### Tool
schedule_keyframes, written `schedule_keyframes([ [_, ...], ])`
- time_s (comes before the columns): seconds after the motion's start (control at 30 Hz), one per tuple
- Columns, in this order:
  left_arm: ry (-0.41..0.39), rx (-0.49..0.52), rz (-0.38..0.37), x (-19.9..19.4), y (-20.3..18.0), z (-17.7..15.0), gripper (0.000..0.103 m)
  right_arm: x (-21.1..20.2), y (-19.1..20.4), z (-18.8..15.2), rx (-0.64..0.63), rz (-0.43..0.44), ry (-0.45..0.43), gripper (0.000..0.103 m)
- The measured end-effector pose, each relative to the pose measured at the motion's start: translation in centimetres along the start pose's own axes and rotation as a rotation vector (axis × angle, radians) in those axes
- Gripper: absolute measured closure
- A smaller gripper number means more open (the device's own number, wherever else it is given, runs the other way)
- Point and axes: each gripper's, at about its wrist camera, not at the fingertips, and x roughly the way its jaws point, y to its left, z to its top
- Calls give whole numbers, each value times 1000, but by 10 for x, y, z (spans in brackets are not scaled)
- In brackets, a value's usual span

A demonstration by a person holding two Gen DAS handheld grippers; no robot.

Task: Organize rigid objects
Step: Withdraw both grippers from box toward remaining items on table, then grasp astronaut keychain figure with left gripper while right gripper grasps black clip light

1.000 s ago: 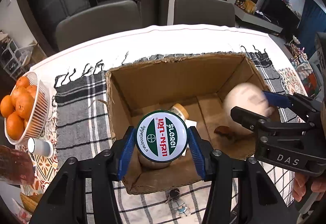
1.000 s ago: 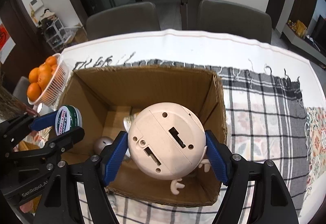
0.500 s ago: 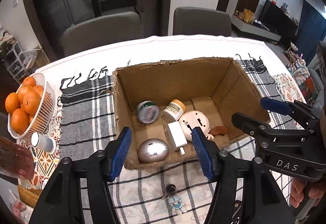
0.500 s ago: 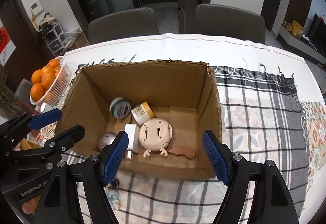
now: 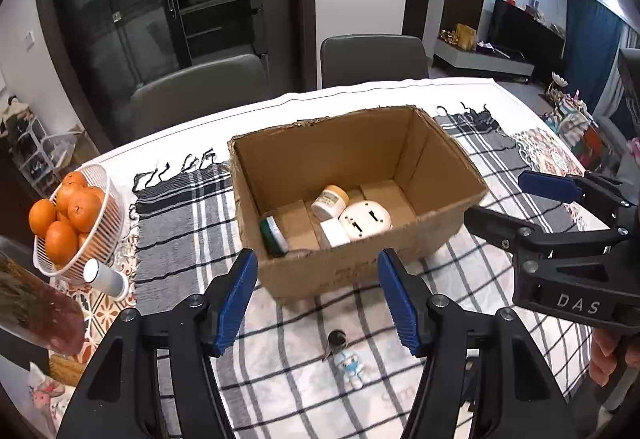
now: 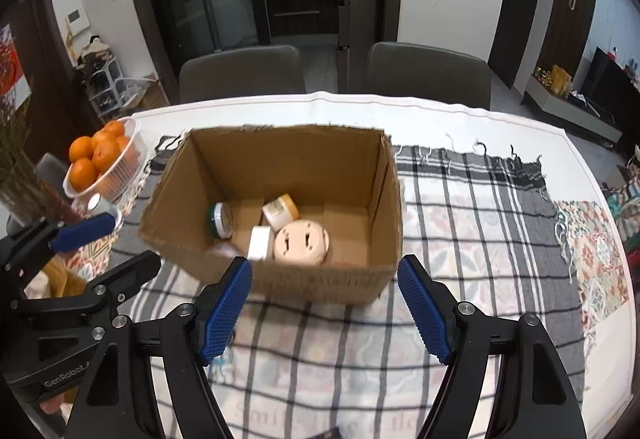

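box (image 5: 360, 271) sits in the middle of the checked cloth (image 5: 180, 223), open at the top, with a green-lidded tin (image 5: 274, 235), a small yellow-lidded jar (image 5: 330, 201), a white block (image 5: 335, 233) and a round cream gadget (image 5: 365, 219) lying on its floor. both tools hang on the near side of it, above the cloth. the left gripper (image 5: 316, 299) is spread wide and carries nothing; the right gripper (image 6: 324, 305) is likewise spread and empty.

one loose piece shows outside the box: a little white and blue figure (image 5: 349, 363) with a dark cap or ring at its far end, lying on the cloth near the left gripper and just short of the box's near wall. that looks like the next thing to collect, though other items may lie out of view.

to do it well, bring the left gripper down with the figure between the blue pads (image 5: 234, 301), closing across its narrow body rather than its length. it is small and lies flat, so the tips should nearly brush the cloth without snagging it. lift clear of the near wall before letting go over a bare patch at the right of the floor.

a basket of oranges (image 5: 64, 223) and a white cup (image 5: 105, 277) stand well to the left.
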Motion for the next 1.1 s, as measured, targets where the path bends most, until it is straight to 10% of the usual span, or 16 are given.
schedule_keyframes([
  [1.1, 217, 5, -98, 25, -17, -68, 40, -8, -6, -98, 230, -75, 233, 27],
])
